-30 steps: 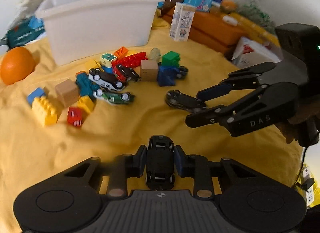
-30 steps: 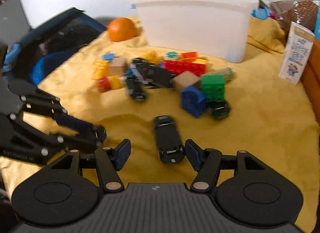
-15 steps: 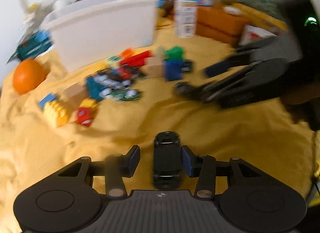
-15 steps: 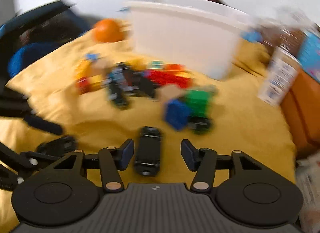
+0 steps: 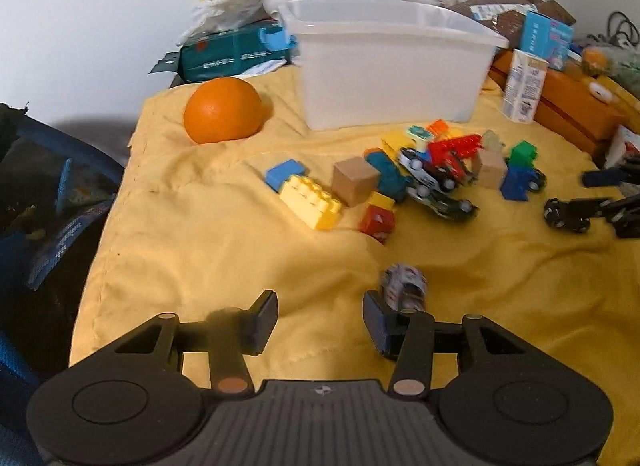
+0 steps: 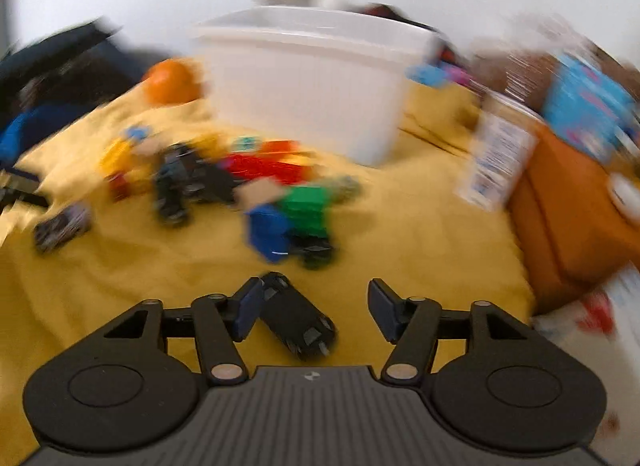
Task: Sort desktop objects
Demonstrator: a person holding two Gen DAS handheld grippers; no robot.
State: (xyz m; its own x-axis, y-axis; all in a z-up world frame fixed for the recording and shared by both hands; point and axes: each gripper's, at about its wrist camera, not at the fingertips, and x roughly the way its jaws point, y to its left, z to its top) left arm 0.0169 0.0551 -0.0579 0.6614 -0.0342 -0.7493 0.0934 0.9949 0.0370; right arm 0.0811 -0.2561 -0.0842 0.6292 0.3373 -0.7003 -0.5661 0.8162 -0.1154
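My left gripper [image 5: 320,314] is open. The toy car [image 5: 403,286] it let go lies on the yellow cloth just beyond its right finger, blurred. My right gripper [image 6: 314,306] is open around a black toy car [image 6: 296,320] that lies skewed against its left finger. In the left wrist view the right gripper's fingers [image 5: 600,205] reach in from the right edge with that black car [image 5: 566,214] at their tips. A pile of blocks and toy cars [image 5: 420,181] lies before the white bin [image 5: 388,65]. The right wrist view is blurred.
An orange [image 5: 223,110] sits left of the bin. A milk carton [image 5: 524,85] and orange boxes [image 5: 568,113] stand at the right. A dark bag [image 5: 48,205] lies off the cloth's left edge. Packets and bags pile up behind the bin.
My left gripper opened, released its black car and swung left. My right gripper moved forward over its black car, which now lies skewed between the open fingers.
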